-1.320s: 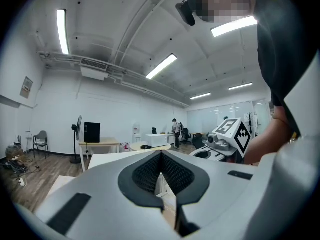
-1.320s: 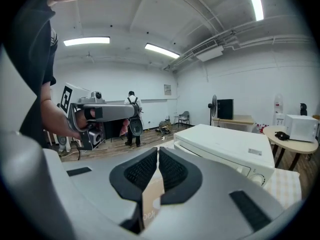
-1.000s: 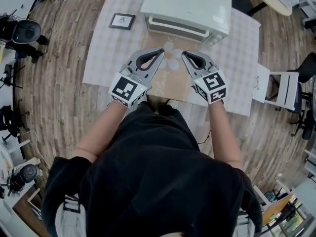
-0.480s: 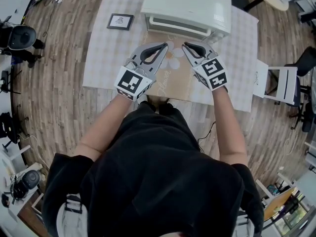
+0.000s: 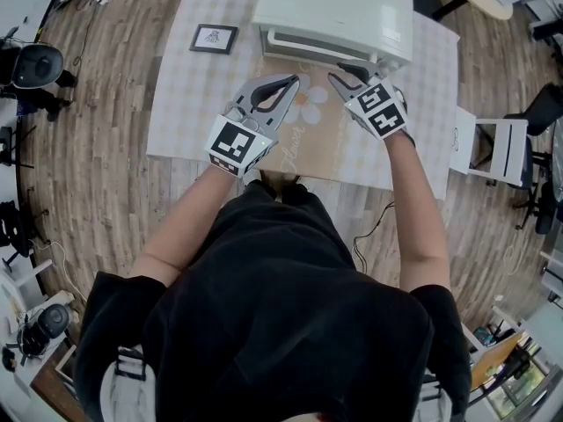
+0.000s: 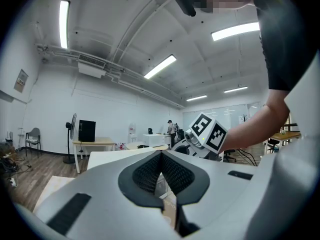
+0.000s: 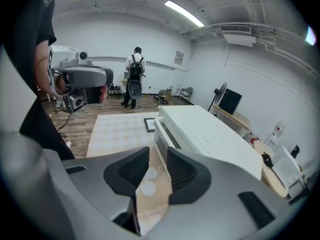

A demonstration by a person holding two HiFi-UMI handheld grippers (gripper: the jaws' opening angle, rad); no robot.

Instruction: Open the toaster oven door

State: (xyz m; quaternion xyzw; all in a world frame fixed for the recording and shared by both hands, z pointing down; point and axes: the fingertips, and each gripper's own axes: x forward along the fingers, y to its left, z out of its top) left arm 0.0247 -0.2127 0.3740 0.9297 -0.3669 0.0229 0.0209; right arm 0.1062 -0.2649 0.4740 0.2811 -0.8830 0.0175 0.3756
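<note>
Over the checked table (image 5: 202, 86), right tool (image 5: 346, 72), just opened and empty, hangs at the toaster oven (image 5: 334, 11) edge; left tool (image 5: 291, 82) closed.

One toaster oven (image 5: 334, 11), one framed picture (image 5: 215, 38) at upper left, one brown mat (image 5: 310, 143), one desk (image 5: 189, 104); two claws: left claw (image 5: 293, 81), right claw (image 5: 341, 71).

Jaws of the right gripper (image 7: 158, 160) apart, just been opening, nothing gripped; brown mat (image 7: 150, 204) shows through the gap. White toaster oven (image 7: 210, 139) just ahead, door closed.
</note>
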